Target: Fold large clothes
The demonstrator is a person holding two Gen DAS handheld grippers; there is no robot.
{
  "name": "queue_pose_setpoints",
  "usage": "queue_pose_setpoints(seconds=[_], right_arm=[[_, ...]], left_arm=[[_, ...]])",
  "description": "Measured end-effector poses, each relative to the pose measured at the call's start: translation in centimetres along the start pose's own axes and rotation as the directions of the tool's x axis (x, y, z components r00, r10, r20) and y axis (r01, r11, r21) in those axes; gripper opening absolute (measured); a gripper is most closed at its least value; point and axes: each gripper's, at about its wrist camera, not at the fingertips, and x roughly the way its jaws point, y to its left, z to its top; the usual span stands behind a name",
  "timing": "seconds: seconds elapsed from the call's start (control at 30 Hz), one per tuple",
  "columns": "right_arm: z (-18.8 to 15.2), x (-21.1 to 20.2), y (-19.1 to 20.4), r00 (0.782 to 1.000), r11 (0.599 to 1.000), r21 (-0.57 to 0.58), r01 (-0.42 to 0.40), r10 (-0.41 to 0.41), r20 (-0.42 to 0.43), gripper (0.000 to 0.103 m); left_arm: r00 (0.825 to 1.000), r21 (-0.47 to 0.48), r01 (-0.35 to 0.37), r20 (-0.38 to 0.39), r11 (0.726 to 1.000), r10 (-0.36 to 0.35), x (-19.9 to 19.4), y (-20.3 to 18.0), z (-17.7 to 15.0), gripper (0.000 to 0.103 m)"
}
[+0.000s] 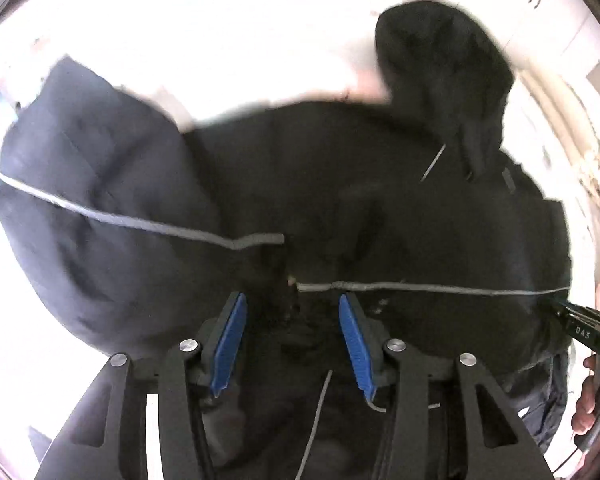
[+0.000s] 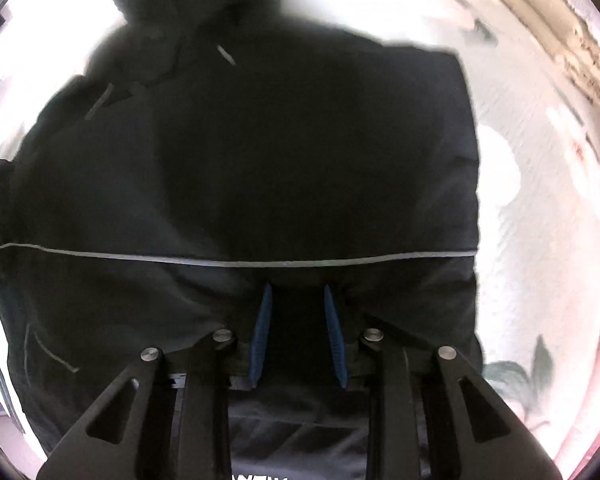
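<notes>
While rumpled, black jacket point(image 1: 340, 200), thin grey piping point(image 2: 236, 261), hooded.

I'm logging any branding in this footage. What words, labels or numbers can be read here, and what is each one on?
"DAS": white letters on the black body of the right gripper, at the right edge of the left wrist view.
White letters at the bottom edge of the right wrist view, on the black jacket: cut off, unreadable.
Small patch near the jacket's hood: too blurred to read.
</notes>
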Motion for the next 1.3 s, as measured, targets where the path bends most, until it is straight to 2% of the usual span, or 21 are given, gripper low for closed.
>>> queue_pose_setpoints(seconds=[0.03,0.07,0.1,0.13,0.17,0.27,0.33,0.37,0.43,0.5,0.53,0.6,0.63,0.73,0.87,0.93,1.0,1.07,1.13,1.2,1.3], right_arm=[[0.3,-0.9,0.4,0.999,1.0,-0.01,-0.008,0.008,0.032,0.04],[0.6,-1.6,0.8,0.998,1.0,-0.017,-0.018,0.019,0.061,0.054],[0.9,-2.0,1.2,0.996,0.999,-0.021,-0.028,0.029,0.082,0.06],[1.0,-2.0,1.4,0.995,0.999,-0.025,-0.032,0.034,0.09,0.065],[1.4,-1.5,2.2,0.996,0.999,-0.038,-0.033,0.036,0.086,0.064],[1.9,1.7,3.6,0.999,0.998,-0.057,-0.022,0.023,0.023,0.061],[1.4,4.0,3.4,0.999,0.998,-0.052,-0.018,0.016,-0.044,0.06],[1.2,4.7,3.3,0.999,0.998,-0.057,-0.018,0.016,-0.029,0.061],[1.2,4.8,3.6,1.0,0.996,-0.086,0.005,-0.007,-0.017,0.062],[1.0,4.9,3.7,1.0,0.995,-0.097,0.016,-0.018,-0.016,0.062],[1.1,4.9,3.7,1.0,0.995,-0.099,0.017,-0.019,-0.015,0.063],[0.7,4.2,3.3,1.0,0.996,-0.093,0.007,-0.007,-0.005,0.063],[0.3,3.5,3.1,1.0,0.996,-0.084,-0.006,0.006,0.002,0.063],[-1.3,1.4,3.0,0.999,0.997,-0.066,-0.042,0.044,0.026,0.063],[-4.6,-2.0,3.8,0.999,0.998,-0.051,-0.047,0.049,0.023,0.063],[-5.7,-3.2,5.3,0.998,0.997,-0.047,-0.059,0.06,0.013,0.063],[-6.9,-4.0,7.1,0.999,0.997,-0.05,-0.052,0.053,0.002,0.063],[-7.8,-4.0,8.7,0.998,0.998,-0.043,-0.049,0.048,-0.035,0.063],[-8.2,-3.8,10.3,0.997,0.998,-0.037,-0.054,0.052,-0.062,0.063],[-8.3,-4.0,11.6,0.997,0.998,-0.046,-0.044,0.041,-0.061,0.063],[-8.1,-4.4,14.2,0.999,0.996,-0.087,-0.011,0.007,-0.046,0.063]], left_arm=[[0.999,0.009,0.03,0.018,0.999,-0.031,-1.1,-0.4,0.5,0.05],[0.996,0.023,0.085,0.024,0.996,-0.085,-1.8,-1.2,0.8,0.052],[0.992,0.038,0.121,0.021,0.992,-0.122,-1.8,-2.3,1.0,0.054],[0.989,0.057,0.142,0.017,0.988,-0.144,-1.6,-3.3,1.1,0.06],[0.989,0.077,0.144,0.007,0.987,-0.145,-0.8,-4.6,1.0,0.064],[0.985,0.09,0.157,-0.084,0.983,-0.15,3.6,-6.2,0.2,0.062],[0.985,0.083,0.123,-0.134,0.989,-0.111,6.6,-6.5,-0.6,0.056],[0.987,0.087,0.113,-0.12,0.99,-0.102,7.3,-6.9,-0.9,0.059],[0.991,0.107,0.102,-0.095,0.989,-0.092,7.0,-7.4,-1.4,0.065],[0.994,0.132,0.068,-0.092,0.989,-0.056,6.4,-8.2,-1.7,0.066],[0.994,0.118,0.078,-0.091,0.99,-0.068,5.8,-8.2,-1.7,0.066],[0.987,0.058,0.146,-0.07,0.988,-0.142,3.8,-7.3,-1.5,0.066],[0.987,0.039,0.159,-0.044,0.987,-0.157,2.3,-6.4,-1.6,0.066],[0.991,0.005,0.136,0.013,0.991,-0.136,-1.7,-3.3,-2.3,0.066],[0.993,-0.107,0.113,0.051,0.988,-0.108,-5.5,4.5,-4.0,0.066],[0.997,-0.159,0.048,0.062,0.986,-0.038,-6.9,8.3,-4.3,0.066],[0.993,-0.182,-0.062,0.088,0.981,0.079,-8.5,12.2,-4.2,0.066],[0.986,-0.224,-0.104,0.103,0.969,0.13,-9.9,16.9,-3.8,0.066],[0.986,-0.292,-0.091,0.105,0.952,0.127,-10.6,21.6,-2.9,0.066],[0.983,-0.347,-0.097,0.111,0.933,0.144,-10.9,25.3,-1.9,0.066],[0.968,-0.403,-0.15,0.125,0.903,0.217,-10.7,29.8,0.2,0.066]])
